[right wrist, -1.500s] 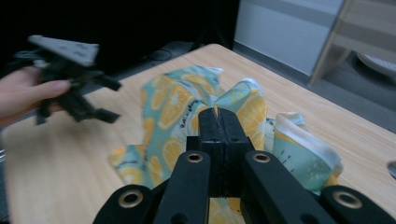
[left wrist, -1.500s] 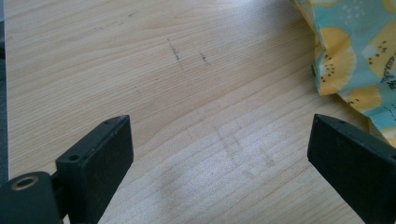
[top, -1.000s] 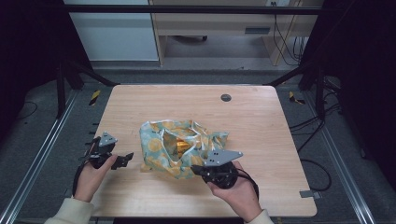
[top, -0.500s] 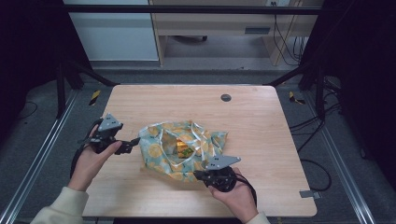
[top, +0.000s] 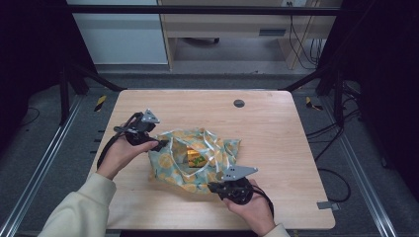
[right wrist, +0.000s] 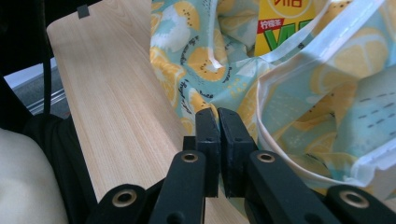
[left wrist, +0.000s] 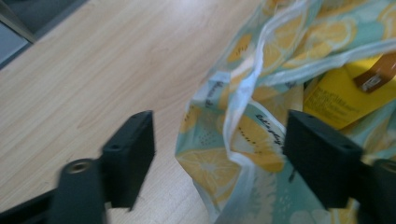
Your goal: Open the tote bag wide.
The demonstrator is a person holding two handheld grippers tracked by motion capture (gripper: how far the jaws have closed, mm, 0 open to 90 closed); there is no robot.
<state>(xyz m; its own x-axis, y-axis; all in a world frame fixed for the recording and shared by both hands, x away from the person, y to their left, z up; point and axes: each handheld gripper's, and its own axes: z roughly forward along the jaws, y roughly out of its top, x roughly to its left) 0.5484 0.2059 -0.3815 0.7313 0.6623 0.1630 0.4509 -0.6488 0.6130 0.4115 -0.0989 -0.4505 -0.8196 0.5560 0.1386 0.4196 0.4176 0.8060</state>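
A teal cloth bag (top: 197, 160) printed with lemon slices lies in the middle of the wooden table (top: 276, 133), its white handles loose on top. A yellow carton (top: 193, 157) sits inside its mouth. My left gripper (top: 160, 144) is at the bag's left edge. Its jaws have just been closing, and in the left gripper view the bag's rim (left wrist: 233, 140) stands between them untouched, so my left gripper (left wrist: 219, 135) is still open. My right gripper (top: 213, 187) is at the bag's near edge. In the right gripper view my right gripper (right wrist: 218, 114) is shut on the bag's fabric (right wrist: 289, 107).
A round black grommet (top: 239, 103) is set in the table near its far edge. A small grey tab (top: 323, 205) sits at the front right edge. Dark frame posts stand at both sides, and cables lie on the floor to the right.
My left gripper has moved up and right from the table's left side to the bag's left edge, and its jaws have narrowed. The right gripper has drawn slightly toward me.
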